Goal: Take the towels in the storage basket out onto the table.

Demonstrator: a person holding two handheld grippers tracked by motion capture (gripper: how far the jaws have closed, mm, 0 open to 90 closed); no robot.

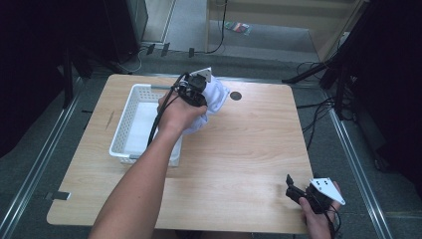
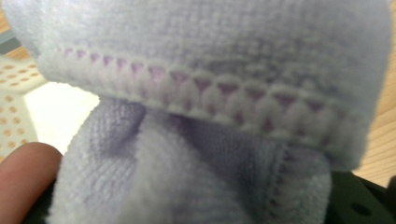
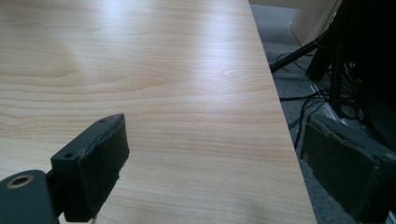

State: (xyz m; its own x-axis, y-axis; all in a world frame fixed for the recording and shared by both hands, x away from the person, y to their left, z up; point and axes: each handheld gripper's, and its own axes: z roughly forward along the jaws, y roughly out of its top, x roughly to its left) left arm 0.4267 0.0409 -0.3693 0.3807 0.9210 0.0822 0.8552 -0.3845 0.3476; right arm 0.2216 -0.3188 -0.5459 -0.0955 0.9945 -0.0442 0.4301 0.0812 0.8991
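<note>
A pale lavender-white terry cloth (image 1: 215,99) hangs bunched over the right rim of a white perforated basket (image 1: 130,107) at the table's back left. My left gripper (image 1: 198,91) is shut on the cloth, and the hand holding it also presses into the fabric. In the left gripper view the cloth (image 2: 205,93) lies close up with its stitched hem across the middle, and a fingertip (image 2: 23,177) shows at the lower left. My right gripper (image 1: 301,182) rests near the table's front right corner, open, with nothing between its jaws (image 3: 210,140).
The basket's floor (image 1: 142,124) looks bare. The wooden table (image 1: 249,144) has a dark round cable hole (image 1: 236,95) near the back edge. Its right edge (image 3: 275,107) runs close beside my right gripper, with cables and stands on the floor beyond.
</note>
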